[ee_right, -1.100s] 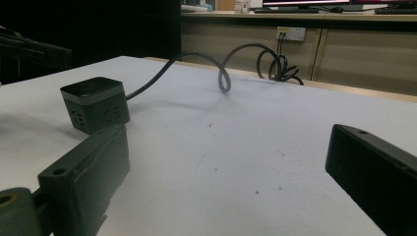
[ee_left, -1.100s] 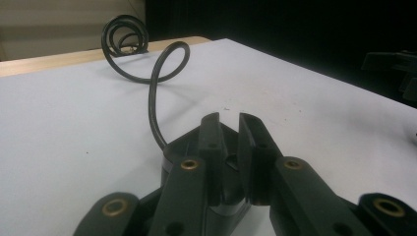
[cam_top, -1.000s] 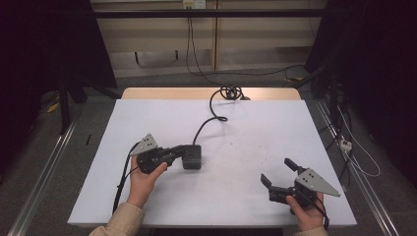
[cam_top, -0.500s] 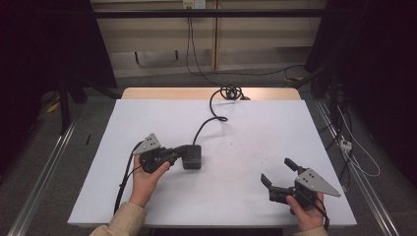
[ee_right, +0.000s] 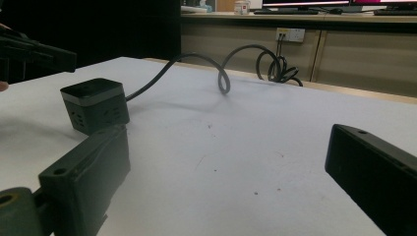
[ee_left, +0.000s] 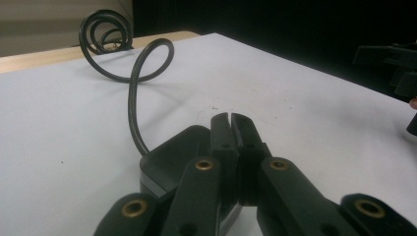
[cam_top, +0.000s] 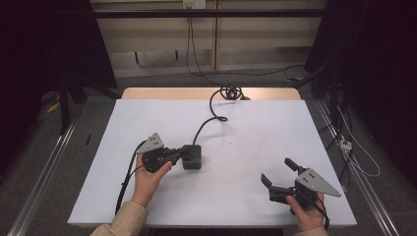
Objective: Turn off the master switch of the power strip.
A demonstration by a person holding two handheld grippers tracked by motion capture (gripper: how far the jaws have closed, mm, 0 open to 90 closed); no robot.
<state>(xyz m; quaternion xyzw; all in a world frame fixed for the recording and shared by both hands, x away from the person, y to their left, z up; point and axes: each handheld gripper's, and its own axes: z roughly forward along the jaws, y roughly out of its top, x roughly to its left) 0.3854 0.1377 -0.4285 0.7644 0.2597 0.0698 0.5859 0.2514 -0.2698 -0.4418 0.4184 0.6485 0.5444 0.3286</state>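
A black cube-shaped power adapter (cam_top: 192,156) (ee_left: 167,162) (ee_right: 96,104) lies on the white table (cam_top: 255,132), left of centre. Its black cable (cam_top: 211,115) (ee_left: 132,103) (ee_right: 196,61) loops back to a coil at the far edge. My left gripper (cam_top: 183,153) (ee_left: 230,120) is shut, jaws pressed together with nothing seen between them, and its tips lie over the adapter's left side. My right gripper (cam_top: 278,172) (ee_right: 226,162) stands open near the front right, jaws wide apart, holding nothing and well away from the adapter.
The cable's coil (cam_top: 231,91) rests on the wooden strip at the table's far edge. Floor cables and a white power strip (cam_top: 345,144) lie to the right of the table. Dark curtains flank both sides.
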